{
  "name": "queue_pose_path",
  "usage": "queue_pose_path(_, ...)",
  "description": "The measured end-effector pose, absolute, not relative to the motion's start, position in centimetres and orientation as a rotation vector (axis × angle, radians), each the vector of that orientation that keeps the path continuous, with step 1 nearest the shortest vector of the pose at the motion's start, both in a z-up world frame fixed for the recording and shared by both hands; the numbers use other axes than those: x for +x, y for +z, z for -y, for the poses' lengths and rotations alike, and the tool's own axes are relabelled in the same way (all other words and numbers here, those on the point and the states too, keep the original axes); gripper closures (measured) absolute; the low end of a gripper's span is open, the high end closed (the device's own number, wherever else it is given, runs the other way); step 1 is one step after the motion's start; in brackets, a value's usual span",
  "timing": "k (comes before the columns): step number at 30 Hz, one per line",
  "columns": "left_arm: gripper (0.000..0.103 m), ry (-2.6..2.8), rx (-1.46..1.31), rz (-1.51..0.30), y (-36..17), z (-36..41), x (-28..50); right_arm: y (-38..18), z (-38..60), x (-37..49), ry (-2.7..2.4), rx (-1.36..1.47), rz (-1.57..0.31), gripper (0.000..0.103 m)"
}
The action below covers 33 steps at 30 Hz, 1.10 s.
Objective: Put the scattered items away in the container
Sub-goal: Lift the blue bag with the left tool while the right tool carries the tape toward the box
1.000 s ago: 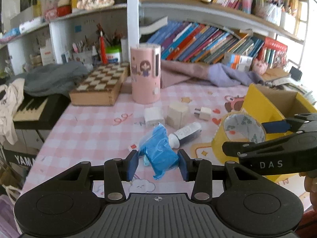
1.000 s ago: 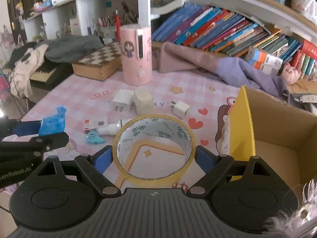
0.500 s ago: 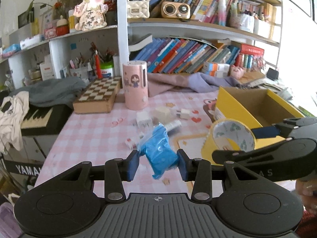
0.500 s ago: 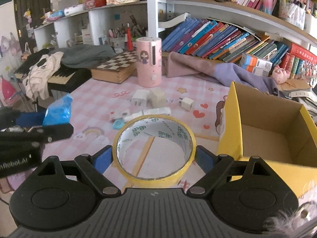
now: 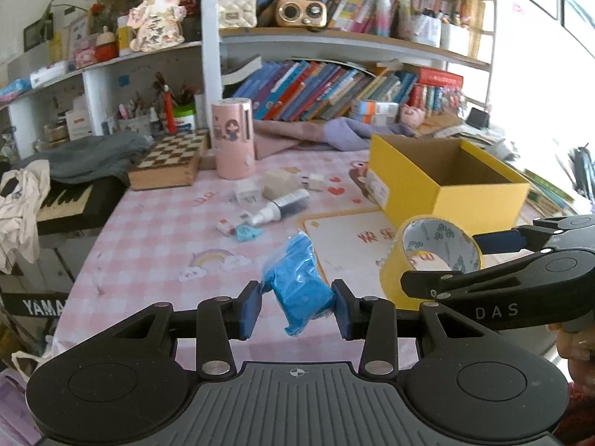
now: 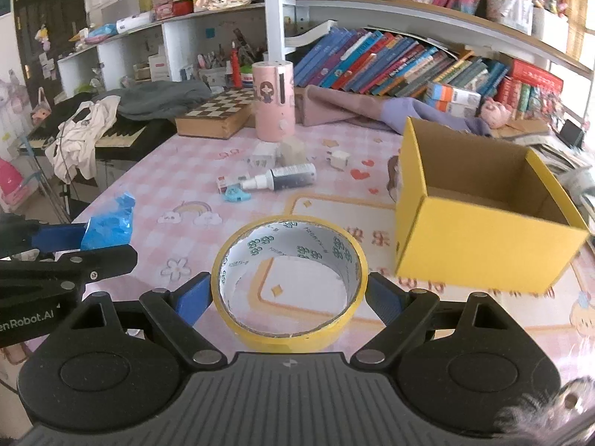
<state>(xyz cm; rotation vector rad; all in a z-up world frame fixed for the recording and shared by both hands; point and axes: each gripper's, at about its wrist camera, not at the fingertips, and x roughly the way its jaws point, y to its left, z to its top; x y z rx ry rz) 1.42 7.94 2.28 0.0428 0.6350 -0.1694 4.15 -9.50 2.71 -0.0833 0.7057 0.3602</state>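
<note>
My left gripper (image 5: 296, 306) is shut on a crumpled blue packet (image 5: 299, 283), held above the pink checked table. My right gripper (image 6: 290, 297) is shut on a yellow tape roll (image 6: 290, 282), which also shows in the left wrist view (image 5: 431, 256). The open yellow cardboard box (image 6: 479, 238) stands to the right, its inside bare; it also shows in the left wrist view (image 5: 442, 182). A spray bottle (image 6: 282, 180), a small red-white box (image 6: 232, 181), a blue tag (image 6: 236, 195) and several white adapters and cubes (image 6: 293, 150) lie on the table beyond.
A pink cylinder (image 6: 273, 106) and a chessboard box (image 6: 214, 113) stand at the back. A keyboard with clothes on it (image 6: 93, 133) is at the left edge. Purple cloth (image 6: 390, 111) and bookshelves lie behind the box.
Both grippers have risen and pulled back from the table with their loads. The scattered items and box now look farther away and lower in both views.
</note>
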Motion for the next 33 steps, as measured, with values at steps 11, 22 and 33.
queue_pose_path(11,0.064,-0.283,0.060,-0.620,2.4,-5.7,-0.2,2.5,12.6,1.0,0.223,-0.043,-0.739,0.015)
queue_pose_path(22,0.064,-0.404,0.104,-0.621,2.2,-2.5,0.2,2.3,16.0,-1.0,0.108,0.005,-0.753,0.015)
queue_pose_path(33,0.064,-0.493,0.152,-0.639,1.9,0.6,1.0,2.0,19.3,-1.5,0.016,0.070,-0.773,0.015)
